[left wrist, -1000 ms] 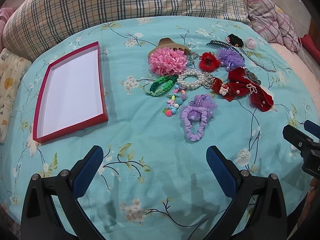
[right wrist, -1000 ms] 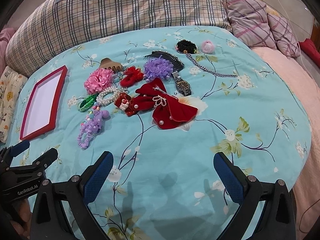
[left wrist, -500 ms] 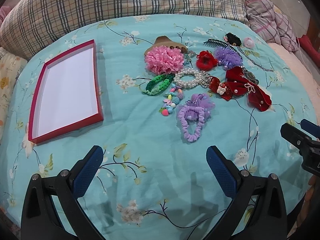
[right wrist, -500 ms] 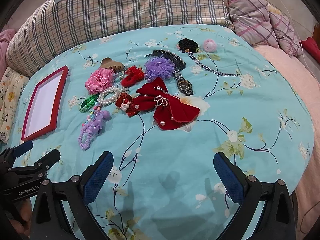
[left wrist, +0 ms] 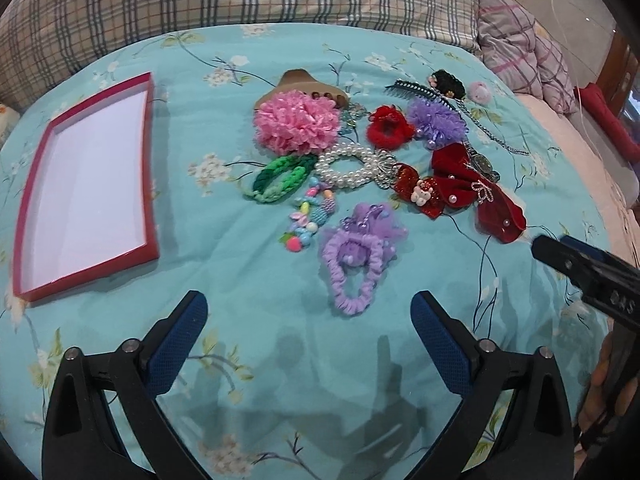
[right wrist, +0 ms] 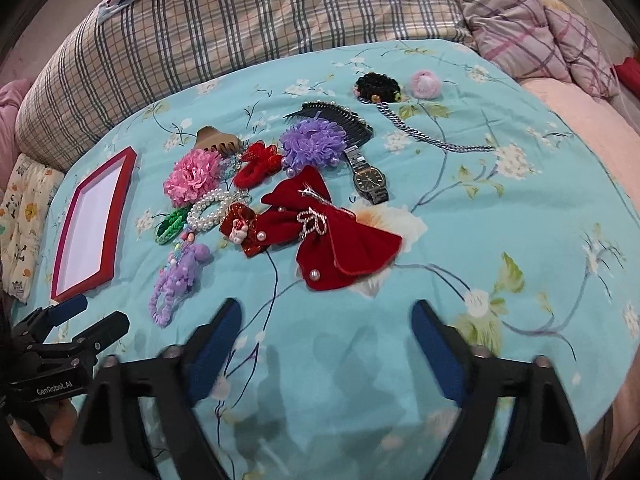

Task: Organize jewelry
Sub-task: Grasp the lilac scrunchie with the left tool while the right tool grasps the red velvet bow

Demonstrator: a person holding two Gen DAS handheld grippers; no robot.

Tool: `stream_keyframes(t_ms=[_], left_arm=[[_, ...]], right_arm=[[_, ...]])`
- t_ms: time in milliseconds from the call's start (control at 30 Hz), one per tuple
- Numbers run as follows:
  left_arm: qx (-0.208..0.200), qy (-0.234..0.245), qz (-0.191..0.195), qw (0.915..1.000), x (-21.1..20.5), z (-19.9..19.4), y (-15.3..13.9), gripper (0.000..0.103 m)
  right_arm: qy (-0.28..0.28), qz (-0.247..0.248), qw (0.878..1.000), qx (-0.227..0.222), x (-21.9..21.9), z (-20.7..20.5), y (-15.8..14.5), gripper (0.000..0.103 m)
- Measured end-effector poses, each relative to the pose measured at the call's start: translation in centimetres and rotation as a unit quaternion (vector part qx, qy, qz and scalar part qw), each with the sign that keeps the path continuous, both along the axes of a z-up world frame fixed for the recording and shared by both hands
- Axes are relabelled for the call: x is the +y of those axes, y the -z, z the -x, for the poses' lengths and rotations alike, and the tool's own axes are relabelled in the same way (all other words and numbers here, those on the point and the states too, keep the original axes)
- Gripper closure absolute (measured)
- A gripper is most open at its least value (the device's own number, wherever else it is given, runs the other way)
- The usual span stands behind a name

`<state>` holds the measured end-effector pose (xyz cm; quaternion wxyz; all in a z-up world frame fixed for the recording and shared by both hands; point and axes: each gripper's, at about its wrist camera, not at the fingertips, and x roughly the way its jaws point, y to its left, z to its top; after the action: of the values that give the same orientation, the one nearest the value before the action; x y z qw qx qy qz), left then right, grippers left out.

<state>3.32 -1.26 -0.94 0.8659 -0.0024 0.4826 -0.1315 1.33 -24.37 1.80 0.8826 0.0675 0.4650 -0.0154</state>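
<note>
While angled downward, right gripper [right wrist: 324,328] empty.

On the bed [left wrist: 280,360] we see a tray [left wrist: 152,184] lying to the left, well apart from a heap of hair pieces and jewelry in the middle. At the heap's back lies a claw clip [left wrist: 300,84], with a ruffled flower [left wrist: 296,126] touching it in front. Before the flower sit a braided band [left wrist: 280,178] and, right of it, a pearl bracelet [left wrist: 348,166]. A scrunchie [left wrist: 354,264] lies nearest us. To the right, a bow [right wrist: 340,236] spreads out; behind it lie a watch [right wrist: 370,180], a comb [right wrist: 340,120] and a chain [right wrist: 424,132]. Pillows [right wrist: 240,28] line the far edge.
</note>
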Motion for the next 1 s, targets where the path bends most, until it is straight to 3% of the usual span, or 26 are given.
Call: stream_keyframes(t_ms=[67, 167, 433, 500, 633, 733, 800, 833, 1000], left_arm=[[0.011, 0.011, 0.001, 0.9999, -0.5, -0.5, 0.5, 0.011], [0.022, 0.023, 0.004, 0.9995, -1.2, -1.3, 1.3, 0.02], [0.048, 0.035, 0.017, 0.9981, -2.0, -3.2, 3.1, 0.025], [0.061, 0.041, 0.024, 0.997, -2.0, -3.6, 3.7, 0.035], [0.081, 0.053, 0.041, 0.9944, -2.3, -4.0, 4.8, 0.064], [0.075, 0.06, 0.047, 0.9943, -2.3, -3.7, 4.6, 0.079], [0.071, 0.064, 0.048, 0.9942, -2.1, -3.5, 4.4, 0.088], [0.07, 0.065, 0.049, 0.9942, -2.0, -3.5, 4.4, 0.093], [0.065, 0.063, 0.055, 0.9944, -1.1, -3.0, 4.0, 0.097]], right_arm=[[-0.006, -0.004, 1.0, 0.008, -0.4, -1.1, 0.5, 0.038], [-0.018, -0.001, 1.0, 0.02, -0.5, -3.0, 1.1, 0.041], [-0.035, 0.041, 0.998, 0.043, -0.8, -7.2, 2.8, 0.041], [-0.038, 0.039, 0.997, 0.061, -1.1, -8.0, 3.8, 0.041], [-0.043, 0.043, 0.996, 0.061, -1.1, -8.1, 4.0, 0.042], [-0.048, 0.033, 0.997, 0.059, -1.0, -7.8, 3.8, 0.053], [-0.044, 0.028, 0.997, 0.057, -1.3, -7.5, 3.6, 0.075], [-0.045, 0.021, 0.997, 0.056, -1.4, -7.5, 3.4, 0.076], [-0.044, 0.007, 0.998, 0.046, -1.8, -7.0, 2.8, 0.096]])
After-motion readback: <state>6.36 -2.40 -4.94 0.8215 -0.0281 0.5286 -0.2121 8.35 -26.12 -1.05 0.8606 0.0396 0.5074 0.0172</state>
